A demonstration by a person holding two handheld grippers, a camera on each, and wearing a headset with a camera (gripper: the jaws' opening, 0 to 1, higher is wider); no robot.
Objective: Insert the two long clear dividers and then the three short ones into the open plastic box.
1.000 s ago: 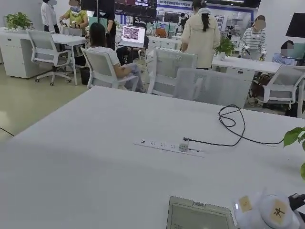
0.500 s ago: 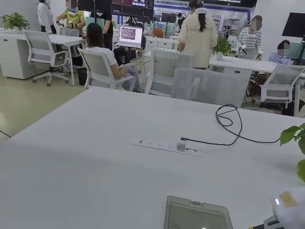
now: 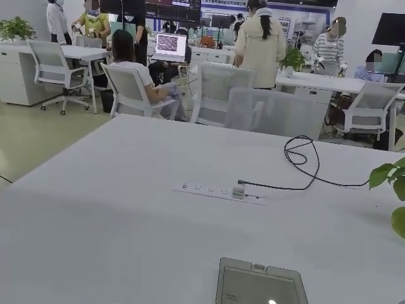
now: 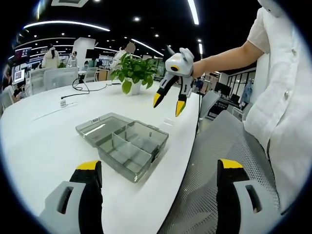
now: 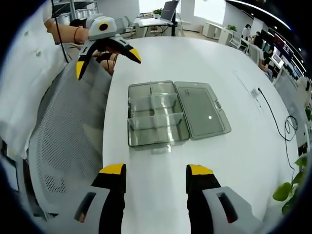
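**Open plastic box [image 5: 155, 113] sits near the edge of a white workbench [image 5: 146, 58], both grippers held apart from it.**

The left gripper [image 4: 158, 168] hangs with its jaws spread wide and empty. The right gripper [image 5: 156, 170] is parted less widely and is also empty. Both hover off the table's edge above a grey mesh chair [image 5: 68, 131]. The box's lid [image 3: 259, 285] lies folded flat on the table beside the base, and clear dividers [image 5: 153, 115] split that base into compartments. A potted plant [image 4: 131, 70] stands farther along the table.
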